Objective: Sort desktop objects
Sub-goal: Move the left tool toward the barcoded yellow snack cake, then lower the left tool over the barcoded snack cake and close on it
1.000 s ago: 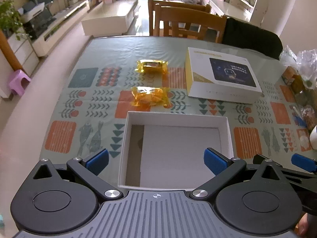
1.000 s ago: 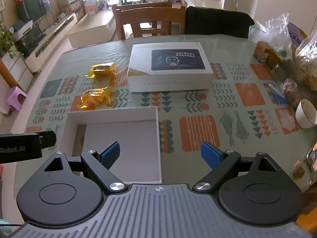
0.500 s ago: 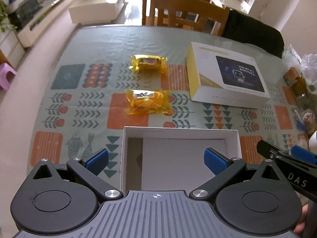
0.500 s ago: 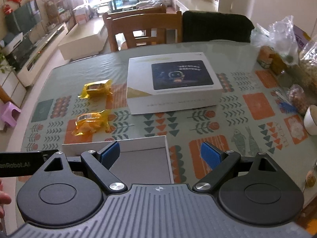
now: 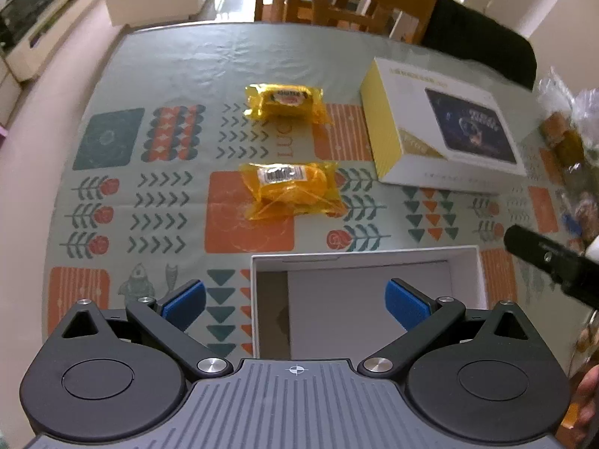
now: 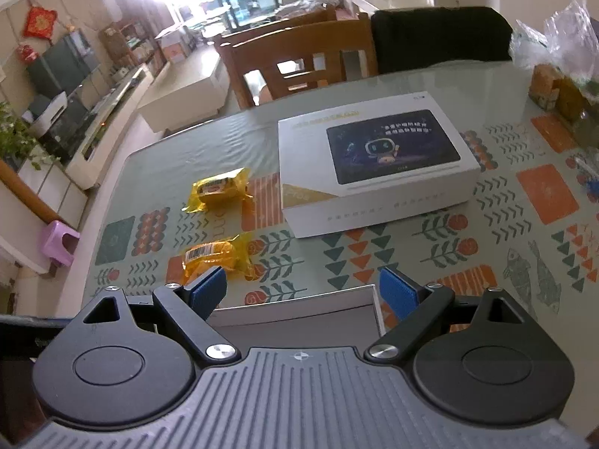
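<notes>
Left gripper is spread wide, blue pads well apart, nothing between them, and it's hovering tilted down over the near side of the open tray. Right gripper is just as wide, also empty, held above the tray's far rim and looking out across the table. The right tool's dark body pokes into the left camera's view from the right edge, and a bit of a hand shows low in that corner.

Room to move? Plenty. The tray sits at the near edge, and its floor looks bare as far as the grippers let us see. Beyond its far wall there's a clear strip of patterned cloth, then the snacks. The table's left edge curves away close to them; the far half of the table is open up to the chairs.

Count them: two yellow snack packs, the near one barcode up, just past the tray, the far one behind it, apart. One closed white box lies to their right, close but not touching. One tray. Clear bags of food crowd the table's right edge.
</notes>
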### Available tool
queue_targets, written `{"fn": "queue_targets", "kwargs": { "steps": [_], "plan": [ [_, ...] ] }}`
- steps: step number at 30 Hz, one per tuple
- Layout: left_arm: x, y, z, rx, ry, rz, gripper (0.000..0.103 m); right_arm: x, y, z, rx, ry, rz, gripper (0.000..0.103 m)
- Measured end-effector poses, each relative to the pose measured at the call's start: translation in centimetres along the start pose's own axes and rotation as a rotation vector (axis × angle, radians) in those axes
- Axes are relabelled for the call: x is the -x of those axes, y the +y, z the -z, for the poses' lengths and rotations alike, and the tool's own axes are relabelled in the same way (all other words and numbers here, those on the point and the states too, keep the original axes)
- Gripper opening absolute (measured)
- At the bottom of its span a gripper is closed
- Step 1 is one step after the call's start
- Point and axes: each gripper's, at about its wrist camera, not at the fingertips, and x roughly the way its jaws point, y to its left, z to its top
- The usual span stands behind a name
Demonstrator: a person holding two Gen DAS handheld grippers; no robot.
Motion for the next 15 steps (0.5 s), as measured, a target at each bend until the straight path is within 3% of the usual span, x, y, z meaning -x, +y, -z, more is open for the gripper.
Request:
{"fn": "queue_targets", "kwargs": {
  "steps": [4, 7, 9, 11, 13, 15],
  "plan": [
    [-0.2, -0.8, -0.4, -0.019, -0.001, -0.075, 0.103, -1.2, 0.2, -0.5, -0.028, 0.05, 0.007, 0.103],
    [0.0, -1.3, -0.7, -0.013, -0.013, -0.066, 0.103, -0.9, 0.1, -0.7, -0.03, 0.029, -0.08, 0.103],
    [0.1, -1.7, -0.9, -0.002, -0.018, -0.042, 0.103, -0.8, -0.1, -1.1, -0.038, 0.014, -0.185, 0.103],
    [0.2, -2.1, -1.2, 0.008, -0.028, -0.04, 0.103, -1.3, -0.1, -1.5, -0.025, 0.038, -0.259, 0.103],
    [0.3, -2.4, -1.3, 0.018, -0.039, -0.04, 0.103, -1.6, 0.6, -2.0, 0.038, 0.046, -0.213, 0.103],
    [0.3, -2.7, -1.6, 0.029, -0.046, -0.044, 0.103, -1.8, 1.4, -2.5, 0.107, 0.021, -0.07, 0.103]
  ]
}}
